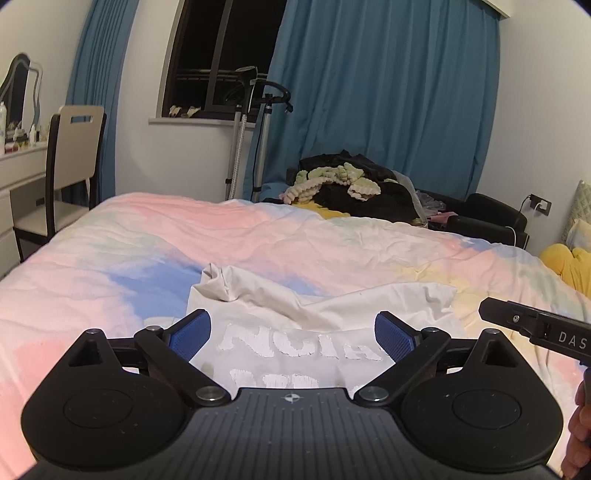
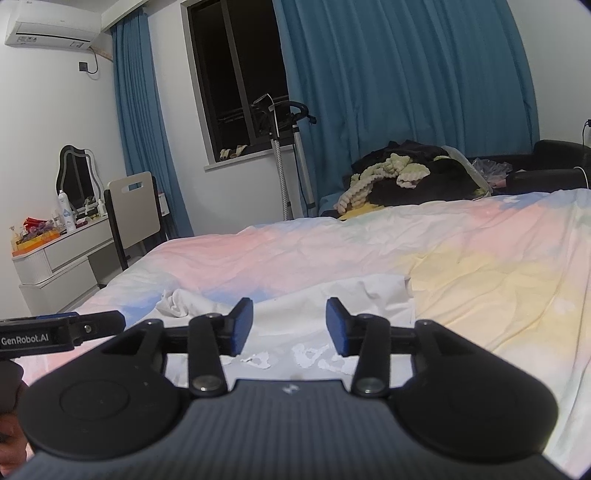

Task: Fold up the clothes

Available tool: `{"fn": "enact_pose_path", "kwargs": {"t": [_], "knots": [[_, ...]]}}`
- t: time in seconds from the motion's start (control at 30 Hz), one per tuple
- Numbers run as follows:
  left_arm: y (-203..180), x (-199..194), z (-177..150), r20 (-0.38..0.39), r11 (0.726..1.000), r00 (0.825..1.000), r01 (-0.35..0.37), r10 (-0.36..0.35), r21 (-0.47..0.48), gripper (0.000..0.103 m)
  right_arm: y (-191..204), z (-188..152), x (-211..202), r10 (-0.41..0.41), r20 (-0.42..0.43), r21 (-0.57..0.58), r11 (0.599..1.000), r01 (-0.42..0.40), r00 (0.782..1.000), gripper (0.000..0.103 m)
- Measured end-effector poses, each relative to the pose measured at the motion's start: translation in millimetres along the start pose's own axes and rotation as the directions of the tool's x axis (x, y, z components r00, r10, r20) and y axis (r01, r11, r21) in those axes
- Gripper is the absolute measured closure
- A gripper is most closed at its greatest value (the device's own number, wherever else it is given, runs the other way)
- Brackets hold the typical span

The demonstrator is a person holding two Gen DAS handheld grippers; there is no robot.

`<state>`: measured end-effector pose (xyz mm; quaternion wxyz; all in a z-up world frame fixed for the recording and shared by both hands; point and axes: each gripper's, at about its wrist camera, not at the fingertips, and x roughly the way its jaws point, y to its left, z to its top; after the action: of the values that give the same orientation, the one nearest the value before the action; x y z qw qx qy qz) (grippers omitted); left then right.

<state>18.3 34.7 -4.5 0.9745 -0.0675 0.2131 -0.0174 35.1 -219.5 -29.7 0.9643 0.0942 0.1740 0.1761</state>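
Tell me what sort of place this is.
A home bedroom, most likely: a bed under a pastel pink, blue and yellow quilt, a white dressing table with a curvy mirror, and long blue curtains by a dark window.

Home bedroom: bed (image 1: 258,236) with pastel duvet, blue curtains (image 1: 388,92) beside a dark window (image 1: 221,55), dressing table (image 2: 62,254) with mirror (image 2: 75,181) and bottles, chair (image 2: 135,210), wall air conditioner (image 2: 51,31), garment steamer (image 1: 251,122), clothes pile (image 1: 351,184) behind the bed.

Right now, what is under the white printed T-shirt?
The white T-shirt lies crumpled on the pastel duvet, which shows all around it. Whatever lies directly beneath the fabric is covered.
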Motion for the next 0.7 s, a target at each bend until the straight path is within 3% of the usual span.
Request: {"fn": "enact_pose_path", "kwargs": {"t": [0.1,0.2,0.37,0.43,0.5,0.6,0.7], "knots": [[5,0,1,-0.01,0.999,1.0,0.015,-0.016,-0.041,0.006,-5,-1,2,0.021,-0.007,0.055,0.998,-0.02,1.0,0.037],[13,3,1,-0.031,0.993,0.998,0.046,-0.049,-0.112,0.006,-22,-2,6,0.082,-0.035,0.188,0.979,-0.074,0.996,0.027],[25,11,-1,-0.081,0.965,0.989,0.105,-0.127,-0.24,0.006,-45,-10,17,0.186,-0.073,0.438,0.889,-0.136,0.98,0.013],[32,14,-3,-0.095,0.941,0.979,0.143,-0.18,-0.307,0.006,-51,-15,22,0.229,-0.087,0.526,0.837,-0.15,0.97,0.005],[40,19,-5,-0.108,0.904,0.963,0.187,-0.246,-0.384,0.006,-57,-23,27,0.286,-0.09,0.632,0.757,-0.168,0.954,0.0],[52,29,-13,-0.141,0.834,0.933,0.219,-0.331,-0.506,0.006,-65,-37,35,0.375,-0.083,0.773,0.609,-0.178,0.923,0.0],[62,42,-23,-0.174,0.765,0.906,0.209,-0.386,-0.609,0.006,-69,-49,38,0.402,-0.083,0.851,0.504,-0.145,0.912,0.0]]}}
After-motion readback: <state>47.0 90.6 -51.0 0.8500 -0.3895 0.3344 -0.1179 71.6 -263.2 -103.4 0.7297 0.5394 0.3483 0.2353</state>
